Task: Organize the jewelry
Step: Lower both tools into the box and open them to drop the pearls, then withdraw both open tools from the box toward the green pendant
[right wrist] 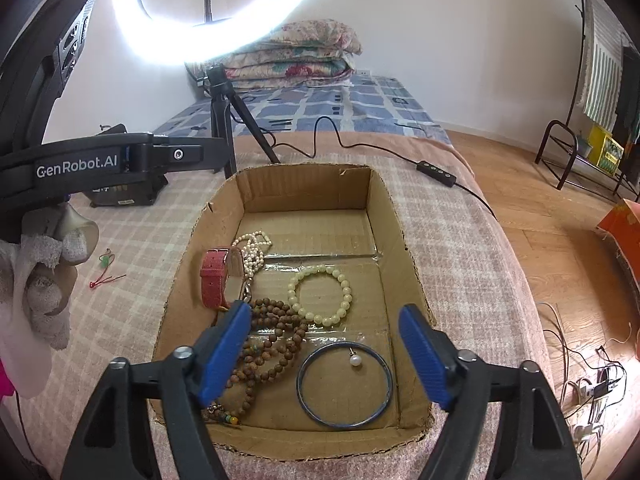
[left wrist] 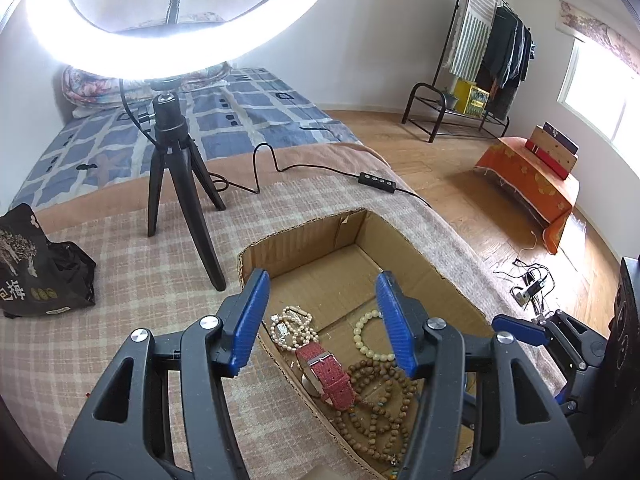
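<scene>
An open cardboard box (right wrist: 384, 216) (left wrist: 404, 240) lies on the blanket. In it are a pearl necklace (right wrist: 252, 252) (left wrist: 292, 328), a red-strap watch (right wrist: 214, 280) (left wrist: 326, 370), a cream bead bracelet (right wrist: 320, 294) (left wrist: 366, 338), brown wooden beads (right wrist: 272, 336) (left wrist: 380, 404), a blue bangle (right wrist: 344, 384) and a small pearl earring (right wrist: 354, 361). My right gripper (right wrist: 324, 354) is open and empty above the box's near end. My left gripper (left wrist: 322, 320) is open and empty over the box's left side. A small red-and-green trinket (right wrist: 105, 268) lies on the blanket left of the box.
A ring light on a black tripod (left wrist: 176, 176) (right wrist: 228, 120) stands behind the box, its cable and remote (left wrist: 376, 180) trailing right. A black snack bag (left wrist: 36, 268) lies at the left. The bed edge drops to a wooden floor (right wrist: 560, 248) on the right.
</scene>
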Available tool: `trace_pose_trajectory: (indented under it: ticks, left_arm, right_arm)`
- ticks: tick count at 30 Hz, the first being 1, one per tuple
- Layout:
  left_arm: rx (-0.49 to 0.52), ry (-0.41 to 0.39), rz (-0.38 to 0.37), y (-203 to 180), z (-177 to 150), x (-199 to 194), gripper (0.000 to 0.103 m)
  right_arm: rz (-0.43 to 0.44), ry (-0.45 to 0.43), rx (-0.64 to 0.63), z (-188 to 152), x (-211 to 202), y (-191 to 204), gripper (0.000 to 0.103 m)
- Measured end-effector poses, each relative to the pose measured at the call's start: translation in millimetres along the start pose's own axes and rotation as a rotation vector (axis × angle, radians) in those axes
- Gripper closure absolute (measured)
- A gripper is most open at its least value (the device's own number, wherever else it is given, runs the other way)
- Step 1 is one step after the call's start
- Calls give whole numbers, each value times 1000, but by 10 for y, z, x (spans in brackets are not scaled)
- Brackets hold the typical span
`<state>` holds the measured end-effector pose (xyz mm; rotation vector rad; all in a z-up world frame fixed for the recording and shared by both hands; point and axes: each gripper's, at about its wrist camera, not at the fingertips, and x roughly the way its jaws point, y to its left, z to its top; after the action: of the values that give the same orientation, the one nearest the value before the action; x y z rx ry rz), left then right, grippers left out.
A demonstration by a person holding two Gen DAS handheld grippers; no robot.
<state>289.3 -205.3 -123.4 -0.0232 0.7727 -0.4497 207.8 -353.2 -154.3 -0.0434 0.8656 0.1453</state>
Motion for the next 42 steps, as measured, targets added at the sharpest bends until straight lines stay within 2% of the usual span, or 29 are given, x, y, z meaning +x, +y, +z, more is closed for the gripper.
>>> trace_pose_trajectory:
  ticks: [4,10,25,42]
  left_arm:
    - [-10,-1,-4,19,-6,-14,36]
    - [-5,-10,2,-5,-3,-90,36]
    - [-5,-42,22,3,-20,-528,35]
    - [-6,-116,77,196,-94,-1320,34]
  right_arm:
    - [-1,11,9,-6,16,-4,6]
    - [-20,5,24,-13,-15,-12,1]
    - [-31,-16,21,-46,-266,113,0]
    - [-37,-40,14,9,-607,333,0]
